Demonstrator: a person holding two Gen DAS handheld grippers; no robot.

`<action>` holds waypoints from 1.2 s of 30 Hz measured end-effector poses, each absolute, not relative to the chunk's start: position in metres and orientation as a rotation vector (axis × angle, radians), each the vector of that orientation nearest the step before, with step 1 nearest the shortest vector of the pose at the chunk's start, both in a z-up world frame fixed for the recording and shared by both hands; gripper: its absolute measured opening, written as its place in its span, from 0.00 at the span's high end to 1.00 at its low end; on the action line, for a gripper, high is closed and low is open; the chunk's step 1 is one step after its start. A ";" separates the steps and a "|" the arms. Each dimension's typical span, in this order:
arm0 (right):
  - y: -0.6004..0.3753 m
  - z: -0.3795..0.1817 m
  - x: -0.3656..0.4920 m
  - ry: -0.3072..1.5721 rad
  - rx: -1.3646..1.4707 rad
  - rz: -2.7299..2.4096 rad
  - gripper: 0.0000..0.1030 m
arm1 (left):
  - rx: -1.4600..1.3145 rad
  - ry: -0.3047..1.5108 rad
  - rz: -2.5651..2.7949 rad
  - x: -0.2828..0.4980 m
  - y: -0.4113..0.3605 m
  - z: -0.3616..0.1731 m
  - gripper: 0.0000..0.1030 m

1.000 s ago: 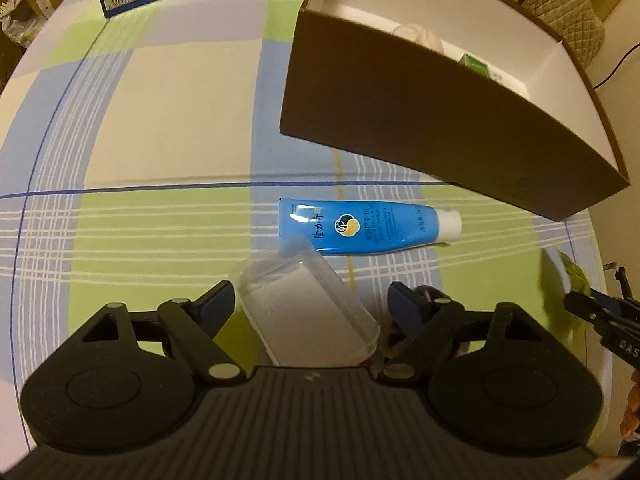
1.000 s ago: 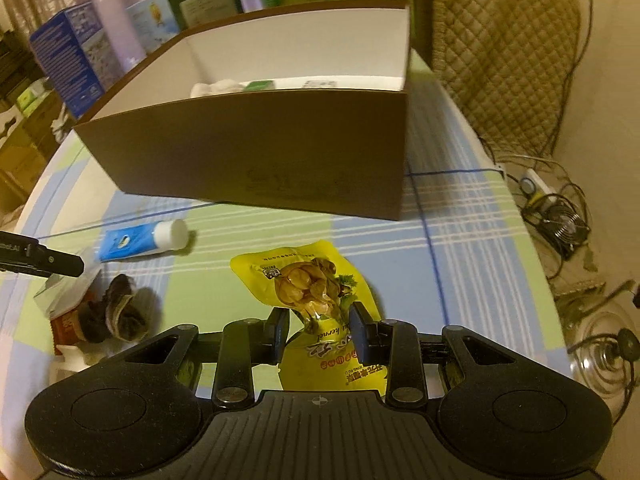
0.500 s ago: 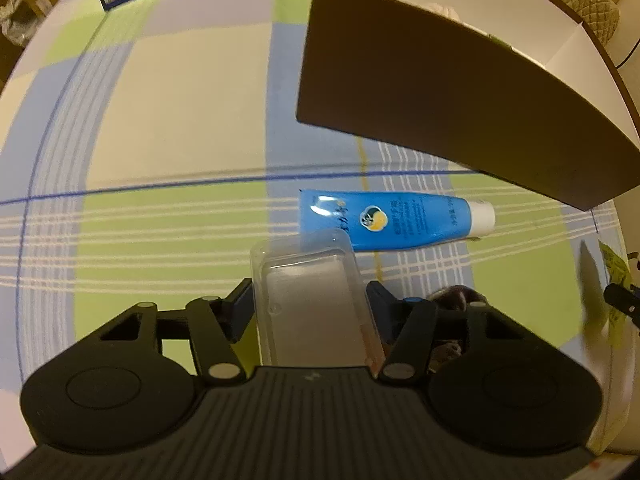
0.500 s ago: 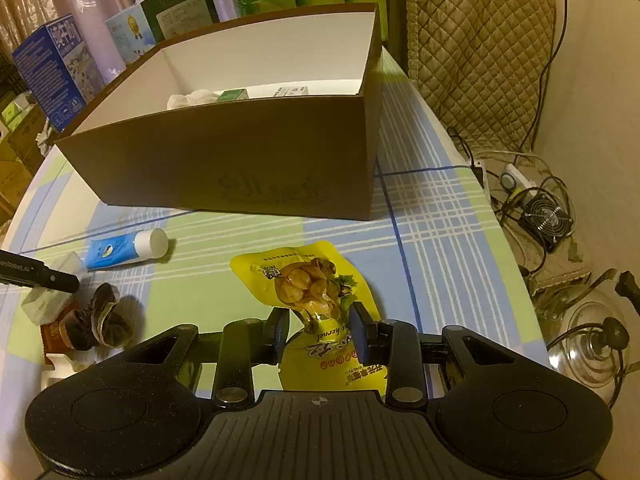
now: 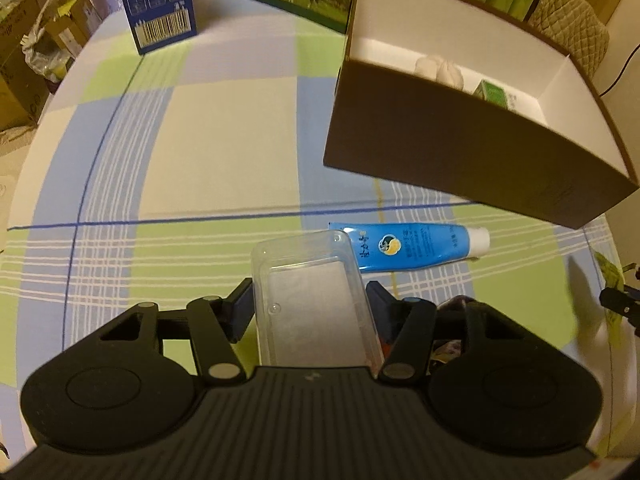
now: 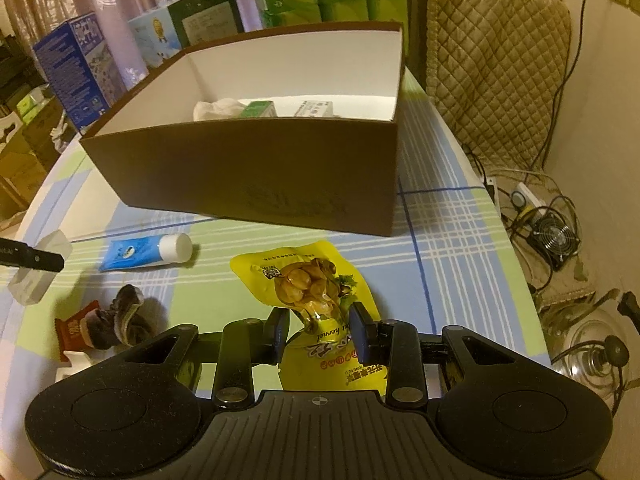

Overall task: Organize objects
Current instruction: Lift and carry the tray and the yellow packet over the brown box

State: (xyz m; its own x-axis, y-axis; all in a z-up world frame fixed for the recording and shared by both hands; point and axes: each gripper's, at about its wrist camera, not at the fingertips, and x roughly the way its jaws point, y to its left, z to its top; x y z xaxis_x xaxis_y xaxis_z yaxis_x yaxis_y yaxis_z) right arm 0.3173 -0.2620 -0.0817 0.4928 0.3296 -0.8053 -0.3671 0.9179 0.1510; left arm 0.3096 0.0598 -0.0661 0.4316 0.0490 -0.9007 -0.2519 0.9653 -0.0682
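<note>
Since a second ago the left hand-held gripper [image 5: 310,304] has closed in from a wide spread onto the clear rectangular plastic container [image 5: 312,300], and both have risen, so that the open top of the brown cardboard box with a white inside [image 5: 460,152] shows more fully; the right hand-held gripper [image 6: 320,330] has lifted as well with its load unchanged. The left one's blue pads now press both long sides of the clear container, which is held above the checked tablecloth of the table [image 5: 200,160], its far end overlapping the blue squeeze tube with a white cap [image 5: 408,246] that lies on the cloth just in front of the box. The right one is clamped on the yellow snack pouch printed with nuts [image 6: 308,284], whose top end reaches toward the box's near wall. Inside the box lie a crumpled white thing [image 6: 218,108] and a small green and white carton [image 6: 260,110]. On the table to the left of the pouch sit a dark crumpled wrapper [image 6: 124,316] and a small brown packet [image 6: 74,330].
</note>
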 end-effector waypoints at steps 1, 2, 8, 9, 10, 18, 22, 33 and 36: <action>-0.261 -0.081 0.317 0.965 -0.043 0.427 0.72 | -0.201 1.102 0.185 0.309 0.059 -0.063 0.46; -0.260 -0.079 0.316 0.962 -0.045 0.433 0.72 | -0.200 1.093 0.182 0.308 0.059 -0.059 0.46; -0.251 -0.072 0.308 0.951 -0.055 0.465 0.72 | -0.190 1.038 0.158 0.304 0.052 -0.039 0.46; -0.250 -0.070 0.307 0.948 -0.055 0.471 0.72 | -0.186 1.029 0.153 0.304 0.051 -0.036 0.46; -0.249 -0.068 0.306 0.944 -0.057 0.478 0.72 | -0.183 1.020 0.147 0.304 0.049 -0.032 0.46; -0.237 -0.047 0.310 0.890 -0.069 0.516 0.72 | -0.148 0.950 0.083 0.316 0.032 -0.004 0.46; -0.229 -0.035 0.317 0.859 -0.072 0.537 0.72 | -0.126 0.923 0.054 0.329 0.023 0.007 0.46; -0.210 0.001 0.355 0.773 -0.026 0.565 0.72 | -0.059 0.857 -0.007 0.379 0.002 0.028 0.46; -0.206 0.009 0.369 0.751 -0.016 0.557 0.72 | -0.037 0.847 -0.015 0.395 -0.002 0.031 0.46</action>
